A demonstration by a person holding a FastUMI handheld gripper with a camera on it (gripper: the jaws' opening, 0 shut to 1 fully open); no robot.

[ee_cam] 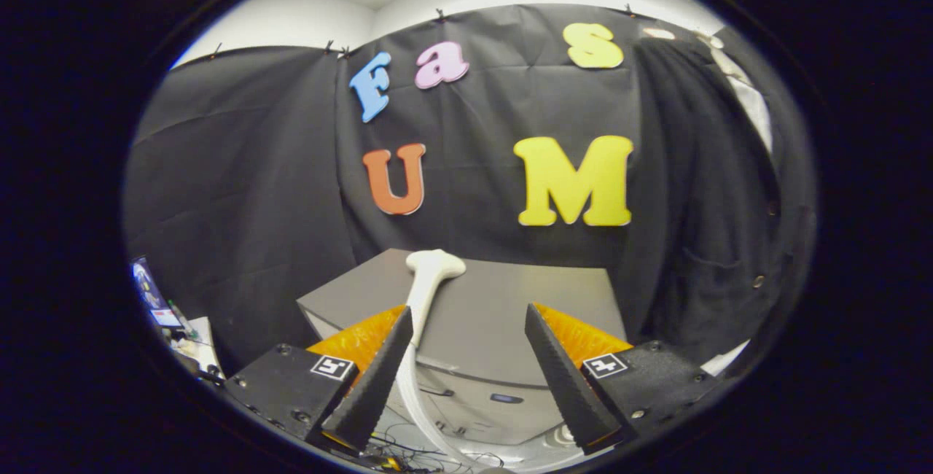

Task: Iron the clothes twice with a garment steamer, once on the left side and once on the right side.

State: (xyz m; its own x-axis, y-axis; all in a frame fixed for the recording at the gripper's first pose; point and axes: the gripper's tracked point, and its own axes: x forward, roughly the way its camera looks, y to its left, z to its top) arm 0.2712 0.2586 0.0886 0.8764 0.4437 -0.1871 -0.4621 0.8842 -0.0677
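Gripper view: the gripper [466, 321] is wide open and holds nothing. A white steamer [426, 292] stands on the grey box [510, 306], just beside the left finger [379, 372]. Dark clothes [700, 189] hang far to the right.

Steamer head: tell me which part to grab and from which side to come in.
Grip the white steamer by its slim neck below the wide head, which rests on the grey box. The open claw should shift left: the neck runs past its left finger, not between them.
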